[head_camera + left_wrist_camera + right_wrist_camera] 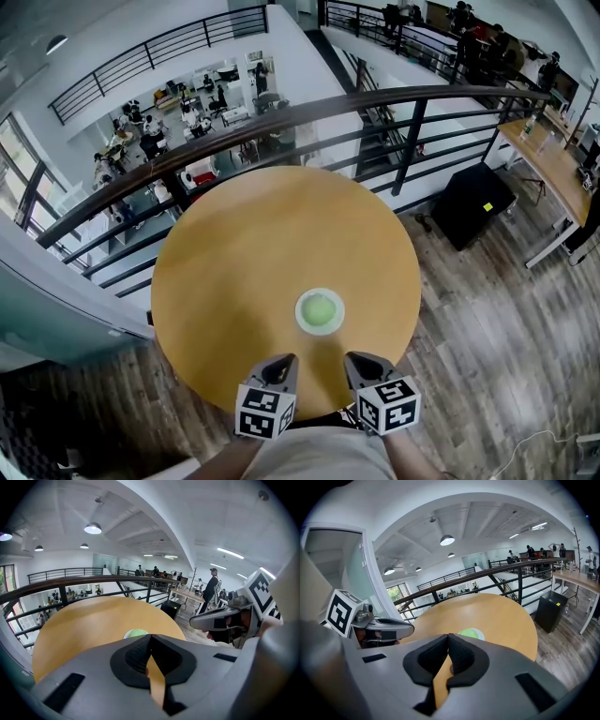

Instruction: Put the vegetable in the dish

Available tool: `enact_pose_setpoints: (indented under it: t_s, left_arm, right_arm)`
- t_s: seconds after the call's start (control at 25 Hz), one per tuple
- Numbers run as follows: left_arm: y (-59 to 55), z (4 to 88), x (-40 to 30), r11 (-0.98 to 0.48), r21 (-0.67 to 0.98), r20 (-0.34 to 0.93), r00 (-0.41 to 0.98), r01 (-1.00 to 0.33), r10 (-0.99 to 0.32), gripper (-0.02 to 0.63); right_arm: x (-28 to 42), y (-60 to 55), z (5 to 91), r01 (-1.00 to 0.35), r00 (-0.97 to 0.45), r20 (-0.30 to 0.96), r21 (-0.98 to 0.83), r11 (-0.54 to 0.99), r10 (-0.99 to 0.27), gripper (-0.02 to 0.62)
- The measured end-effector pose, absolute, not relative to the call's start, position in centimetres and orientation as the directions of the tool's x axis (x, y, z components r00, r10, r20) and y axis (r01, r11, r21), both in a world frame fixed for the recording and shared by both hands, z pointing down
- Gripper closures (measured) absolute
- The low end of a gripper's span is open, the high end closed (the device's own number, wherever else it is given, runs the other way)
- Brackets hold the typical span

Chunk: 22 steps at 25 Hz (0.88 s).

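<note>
An open-plan office mezzanine: a railing (281, 116) overlooks desks (199, 120) and workers (120, 141) below.

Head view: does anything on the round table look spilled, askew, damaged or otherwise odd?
Nothing stands out. The green vegetable sits inside the white dish, which lies flat on the wooden table, with no spill around it. The left gripper and right gripper are shut, empty, and clear of the dish.
</note>
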<state>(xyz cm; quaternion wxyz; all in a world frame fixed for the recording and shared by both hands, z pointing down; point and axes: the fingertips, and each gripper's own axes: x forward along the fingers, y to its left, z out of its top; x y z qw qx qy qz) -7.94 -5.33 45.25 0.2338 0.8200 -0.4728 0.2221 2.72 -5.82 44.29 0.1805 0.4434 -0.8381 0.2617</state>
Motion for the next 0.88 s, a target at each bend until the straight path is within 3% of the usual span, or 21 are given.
enact_pose_setpoints:
  t_s: [0.88]
  left_arm:
    - [-5.78,45.46,-8.16,-0.439,0.16,0.587,0.442,-0.884,-0.678,0.583]
  right_arm:
    - [2.89,-6.15,44.16,-0.835,-0.544,0.539,-0.274,0.476,-0.643,0.571]
